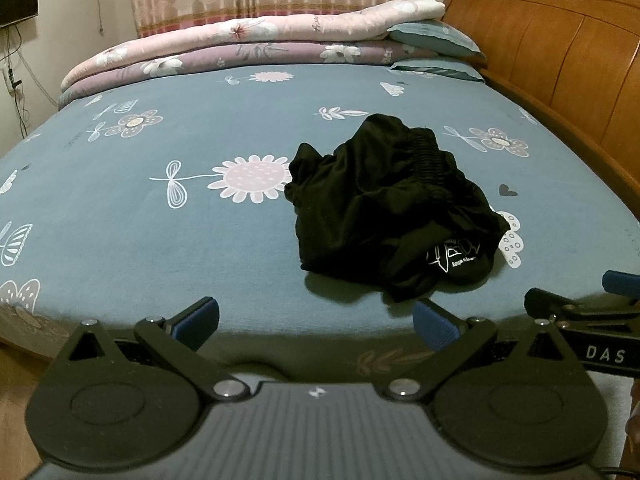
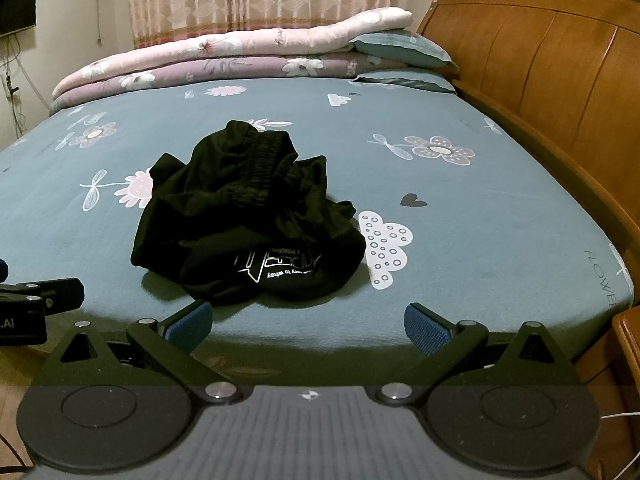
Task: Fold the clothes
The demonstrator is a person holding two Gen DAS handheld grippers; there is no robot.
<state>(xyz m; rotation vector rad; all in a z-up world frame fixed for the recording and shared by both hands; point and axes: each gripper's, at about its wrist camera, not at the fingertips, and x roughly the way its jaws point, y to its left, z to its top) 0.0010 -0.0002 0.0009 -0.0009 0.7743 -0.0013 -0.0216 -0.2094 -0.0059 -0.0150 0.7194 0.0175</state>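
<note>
We hold the left claw and the right claw spread wide and empty at the near edge of the bed. Just beyond them a crumpled black garment, white lettering showing, lies in a heap on the flowered blue sheet. Farther back, folded quilts and pillows line the bed's far side, the wooden headboard at right.

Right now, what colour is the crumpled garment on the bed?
Black garment, with a white printed logo; clearest in the right wrist view.
</note>
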